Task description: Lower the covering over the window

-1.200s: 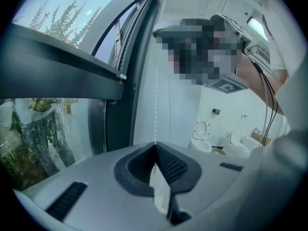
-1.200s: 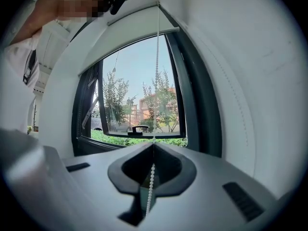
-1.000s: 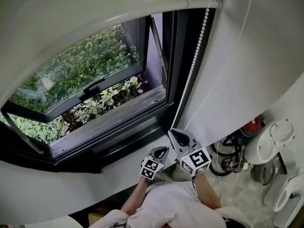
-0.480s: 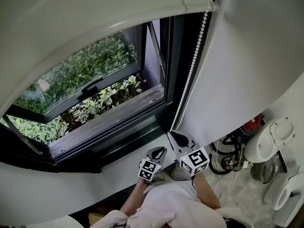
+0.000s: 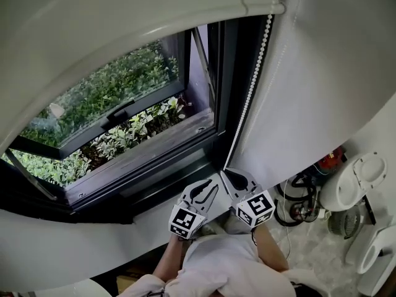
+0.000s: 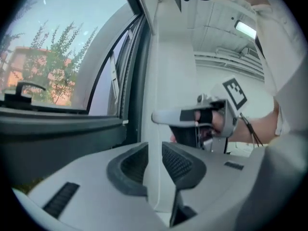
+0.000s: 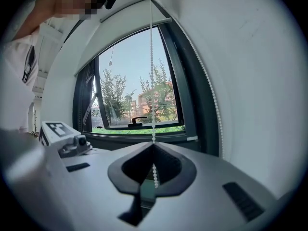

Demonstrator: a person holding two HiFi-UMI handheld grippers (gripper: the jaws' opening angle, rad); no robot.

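Meanwhile, with the blind (image 5: 124, 11) covering only the window's (image 5: 124, 104) twelve o'clock edge, the bead chain (image 5: 250, 98) is pinched in the closed right gripper (image 5: 225, 173) at six o'clock, while the left gripper (image 5: 207, 189), its jaws just opened and empty, is best re-clamped higher for a steady pull.

Blind (image 5: 124, 30): matt wht cloth; bead chain (image 7: 152, 81): glossy plastic; frame (image 5: 230, 73): dark, smooth.

A: State of left gripper (image 5: 209, 190)?
B: Jaws apart, had just been opening, gripped nothing.
A: And right gripper (image 5: 228, 176)?
B: Sat just beside the left, jaws closed on bead cord (image 7: 153, 114), pointed near level.
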